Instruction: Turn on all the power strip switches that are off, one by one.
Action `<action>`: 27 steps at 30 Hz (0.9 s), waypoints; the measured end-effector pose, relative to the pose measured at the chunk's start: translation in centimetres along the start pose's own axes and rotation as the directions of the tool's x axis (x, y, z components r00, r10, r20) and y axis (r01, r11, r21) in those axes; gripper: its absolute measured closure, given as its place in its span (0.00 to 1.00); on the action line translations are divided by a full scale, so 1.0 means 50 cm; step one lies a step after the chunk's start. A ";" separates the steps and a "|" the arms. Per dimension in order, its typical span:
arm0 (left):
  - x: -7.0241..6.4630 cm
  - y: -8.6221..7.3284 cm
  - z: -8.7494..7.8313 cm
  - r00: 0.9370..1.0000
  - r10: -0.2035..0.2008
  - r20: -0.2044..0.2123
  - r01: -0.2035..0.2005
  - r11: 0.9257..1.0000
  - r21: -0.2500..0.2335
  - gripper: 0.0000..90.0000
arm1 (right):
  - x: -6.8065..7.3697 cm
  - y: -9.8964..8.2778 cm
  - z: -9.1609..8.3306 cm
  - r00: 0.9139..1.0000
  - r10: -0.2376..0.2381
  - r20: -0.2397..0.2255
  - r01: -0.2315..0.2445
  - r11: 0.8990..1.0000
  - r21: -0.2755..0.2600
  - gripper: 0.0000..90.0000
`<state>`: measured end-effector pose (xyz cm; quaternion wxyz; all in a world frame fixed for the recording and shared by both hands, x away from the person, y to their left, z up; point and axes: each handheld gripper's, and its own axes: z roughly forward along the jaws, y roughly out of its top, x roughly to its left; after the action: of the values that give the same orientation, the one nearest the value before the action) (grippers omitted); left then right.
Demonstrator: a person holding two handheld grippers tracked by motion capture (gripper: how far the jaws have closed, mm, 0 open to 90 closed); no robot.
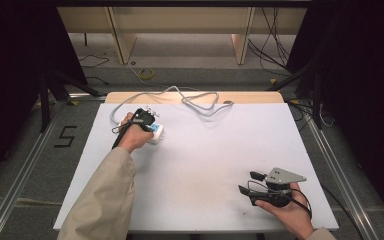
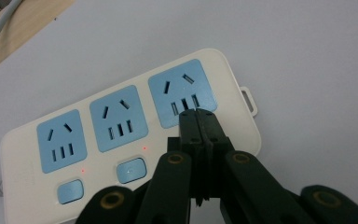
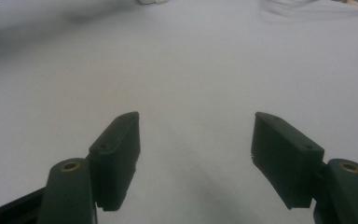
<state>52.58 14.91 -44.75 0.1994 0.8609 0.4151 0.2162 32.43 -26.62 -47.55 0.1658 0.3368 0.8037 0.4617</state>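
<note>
Left gripper (image 2: 198,112) closed, empty, over power strip (image 2: 121,135) (1 end hidden); right gripper (image 3: 196,140) wide, empty.

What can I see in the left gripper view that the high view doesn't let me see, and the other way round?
The left gripper view alone gives the power strip's detail: three blue sockets, blue switches, small red lights, and the left gripper's closed jaws over the end socket.

The high view alone gives the wider scene: both forearms, the right gripper with jaws open near the table's front, and the grey cable looping behind.

Both show the strip on the white tabletop with the left gripper above it.
</note>
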 end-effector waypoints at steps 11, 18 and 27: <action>0.003 0.005 -0.022 1.000 -0.003 -0.009 0.002 0.996 -0.090 1.00 | 0.000 0.000 0.000 1.000 0.001 0.002 -0.001 1.000 0.002 0.37; 0.007 -0.002 -0.045 1.000 -0.030 0.004 0.030 0.990 -0.136 0.96 | -0.001 0.000 -0.001 1.000 0.001 0.003 -0.001 1.000 0.002 0.37; 0.008 -0.019 -0.081 0.997 -0.051 0.056 0.061 0.980 -0.188 0.84 | -0.001 -0.001 0.000 1.000 0.000 0.003 0.000 1.000 0.004 0.37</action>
<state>50.04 16.41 -41.82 0.2968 0.8311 0.4117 0.2272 32.45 -26.67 -47.57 0.1665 0.3380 0.8042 0.4597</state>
